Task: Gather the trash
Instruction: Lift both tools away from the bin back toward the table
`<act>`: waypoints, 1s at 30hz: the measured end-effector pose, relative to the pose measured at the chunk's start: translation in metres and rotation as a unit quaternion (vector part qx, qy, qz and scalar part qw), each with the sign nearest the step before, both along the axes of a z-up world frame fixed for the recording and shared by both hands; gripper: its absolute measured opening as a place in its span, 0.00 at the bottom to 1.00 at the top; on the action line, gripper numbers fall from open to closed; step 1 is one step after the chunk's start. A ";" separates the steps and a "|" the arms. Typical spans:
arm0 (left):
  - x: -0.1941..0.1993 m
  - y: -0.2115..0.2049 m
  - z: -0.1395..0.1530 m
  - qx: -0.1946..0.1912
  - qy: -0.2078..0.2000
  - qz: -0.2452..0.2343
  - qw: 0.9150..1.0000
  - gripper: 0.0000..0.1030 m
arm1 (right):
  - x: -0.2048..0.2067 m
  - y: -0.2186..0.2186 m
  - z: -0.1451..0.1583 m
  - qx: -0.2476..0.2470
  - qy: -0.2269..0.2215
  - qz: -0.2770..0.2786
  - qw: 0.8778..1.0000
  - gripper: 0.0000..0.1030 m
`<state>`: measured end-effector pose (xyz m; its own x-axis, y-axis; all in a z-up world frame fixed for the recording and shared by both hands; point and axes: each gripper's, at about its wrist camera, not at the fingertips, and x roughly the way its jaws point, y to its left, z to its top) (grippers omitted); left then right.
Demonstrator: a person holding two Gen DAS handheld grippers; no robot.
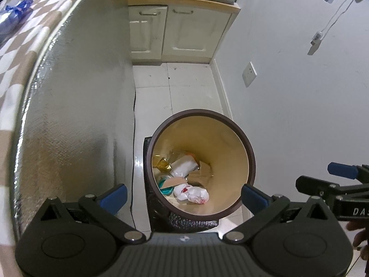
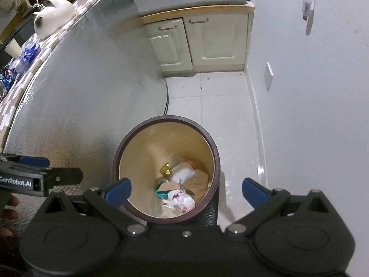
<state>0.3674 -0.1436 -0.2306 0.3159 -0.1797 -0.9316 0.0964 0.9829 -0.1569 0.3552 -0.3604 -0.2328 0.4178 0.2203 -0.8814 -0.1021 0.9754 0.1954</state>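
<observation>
A round trash bin (image 1: pixel 250 154) (image 2: pixel 214 150) with a dark brown rim and a cream inside stands on the tiled floor. In its bottom lie a crumpled white tissue with red marks (image 1: pixel 192 194) (image 2: pixel 183 199), a white wrapper (image 1: pixel 184 165) (image 2: pixel 183 173), a gold foil piece (image 1: pixel 163 164) (image 2: pixel 166 169), brown paper and a teal scrap. My left gripper (image 1: pixel 183 196) hangs above the bin, open, with nothing between its blue pads. My right gripper (image 2: pixel 186 190) hovers above the bin too, open wide and empty. Each gripper shows at the edge of the other's view.
A silver-sided counter (image 1: pixel 76 92) (image 2: pixel 80 97) with a checkered top curves along the left, right by the bin. On it are blue wrappers (image 2: pixel 28 53), a paper cup (image 2: pixel 12 47) and a white ceramic figure (image 2: pixel 52 16). Cream cabinets (image 1: pixel 182 30) stand behind; a white wall (image 1: pixel 299 92) is on the right.
</observation>
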 end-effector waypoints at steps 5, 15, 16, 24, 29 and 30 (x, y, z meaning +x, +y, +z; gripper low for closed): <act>-0.010 0.001 0.007 0.002 -0.007 -0.001 1.000 1.00 | -0.005 -0.002 0.006 -0.007 -0.006 -0.002 1.000 1.00; -0.032 0.008 0.025 -0.001 -0.030 -0.002 1.000 1.00 | -0.023 -0.006 0.016 -0.018 -0.014 -0.008 1.000 1.00; -0.035 0.009 0.027 -0.002 -0.033 -0.002 0.999 1.00 | -0.025 -0.005 0.018 -0.019 -0.016 -0.008 1.000 1.00; -0.059 0.019 0.055 -0.007 -0.069 -0.007 0.998 1.00 | -0.046 0.001 0.039 -0.033 -0.038 -0.008 0.999 1.00; -0.078 0.034 0.073 -0.011 -0.089 -0.001 0.996 1.00 | -0.064 0.009 0.058 -0.036 -0.062 -0.015 0.997 1.00; -0.082 0.038 0.077 -0.013 -0.094 0.001 0.996 1.00 | -0.067 0.011 0.063 -0.036 -0.067 -0.016 0.997 1.00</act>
<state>0.2856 -0.1060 -0.1535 0.4841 -0.2017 -0.8514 0.1246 0.9790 -0.1611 0.2880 -0.3498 -0.1698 0.5388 0.1431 -0.8302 -0.0908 0.9896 0.1116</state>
